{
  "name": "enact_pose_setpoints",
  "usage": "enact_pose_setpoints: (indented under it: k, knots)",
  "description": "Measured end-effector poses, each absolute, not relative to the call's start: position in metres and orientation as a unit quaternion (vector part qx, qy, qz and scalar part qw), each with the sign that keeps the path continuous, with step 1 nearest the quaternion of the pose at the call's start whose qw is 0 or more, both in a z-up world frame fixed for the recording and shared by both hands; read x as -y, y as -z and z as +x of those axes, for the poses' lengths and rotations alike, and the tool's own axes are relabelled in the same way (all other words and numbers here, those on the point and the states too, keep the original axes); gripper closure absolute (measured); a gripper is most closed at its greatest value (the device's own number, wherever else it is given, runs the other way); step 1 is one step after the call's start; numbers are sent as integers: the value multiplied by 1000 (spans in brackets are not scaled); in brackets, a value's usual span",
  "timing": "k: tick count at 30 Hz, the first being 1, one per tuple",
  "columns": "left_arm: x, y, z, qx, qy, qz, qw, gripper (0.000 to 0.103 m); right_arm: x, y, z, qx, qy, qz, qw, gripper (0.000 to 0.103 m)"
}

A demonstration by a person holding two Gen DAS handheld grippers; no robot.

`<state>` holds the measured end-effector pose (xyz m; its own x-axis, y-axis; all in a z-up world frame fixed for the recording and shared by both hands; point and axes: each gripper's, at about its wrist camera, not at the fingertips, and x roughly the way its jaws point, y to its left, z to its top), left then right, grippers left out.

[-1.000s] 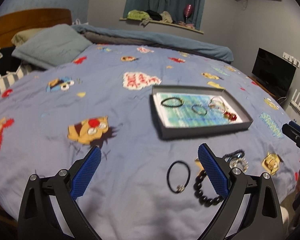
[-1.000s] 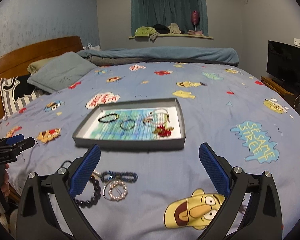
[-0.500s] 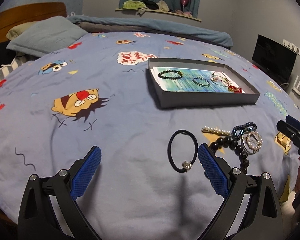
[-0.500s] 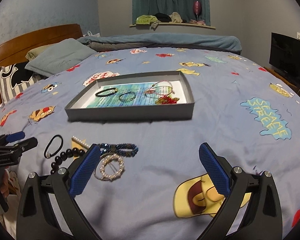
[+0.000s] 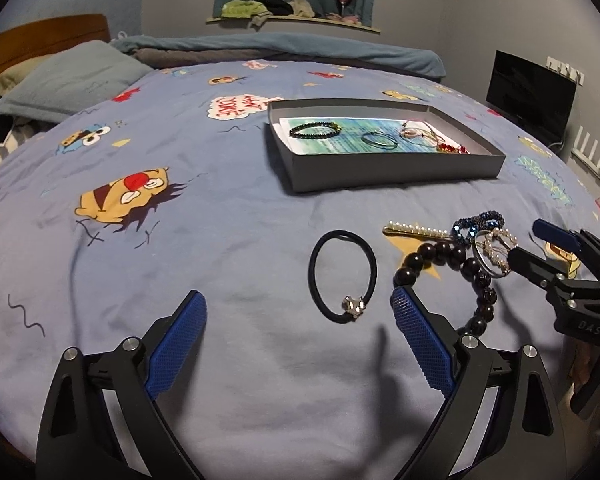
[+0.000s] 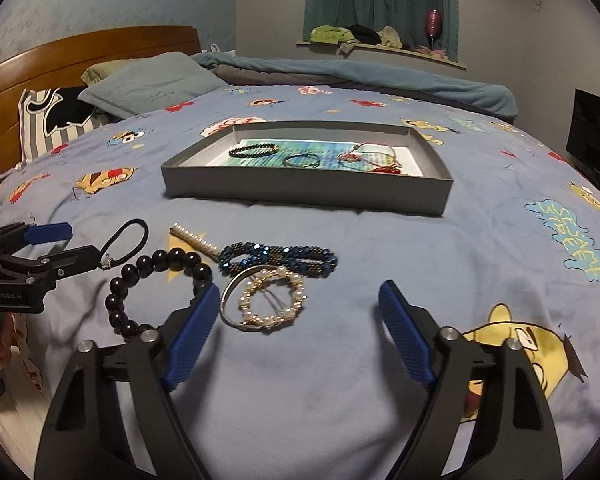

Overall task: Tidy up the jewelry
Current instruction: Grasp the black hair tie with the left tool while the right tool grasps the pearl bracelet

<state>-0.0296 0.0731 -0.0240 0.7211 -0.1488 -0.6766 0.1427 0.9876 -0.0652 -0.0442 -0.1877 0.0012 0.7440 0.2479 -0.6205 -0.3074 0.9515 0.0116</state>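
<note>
Hovering: L gripper (image 5: 298, 328) wide open, empty, nr hair tie (image 5: 343, 276) | R gripper (image 6: 298, 320) wide open, empty, nr pearl ring (image 6: 270, 300)

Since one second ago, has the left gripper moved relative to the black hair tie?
Yes. The left gripper has drawn back leftward; the black hair tie now lies ahead between its fingers.

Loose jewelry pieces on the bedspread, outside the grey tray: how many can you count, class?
5: black hair tie, pearl hair clip, black bead bracelet, blue beaded bracelet, pearl ring brooch on a silver bangle. More may hide underneath.
</note>
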Motion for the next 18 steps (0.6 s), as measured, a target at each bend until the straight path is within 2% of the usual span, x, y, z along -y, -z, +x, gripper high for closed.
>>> enact_pose_setpoints:
  k: [4,9,15,17,18]
  knots:
    - [-70,24,-27,-364,86,-3,927,16,177,5,-41,-332,-146,-69,929,37]
    - [-64,27,-22,-370,96,14,924,38,173,9,-41,-332,-137,-82,930,42]
    - [-58,29,-14,-370,98,26,923,50,167,13,-38,-333,-138,-98,928,50]
    - [-54,29,-12,-368,96,35,924,53,166,15,-37,-337,-143,-99,925,61]
    - [-53,30,-12,-368,96,39,924,59,165,15,-37,-337,-146,-100,925,64]
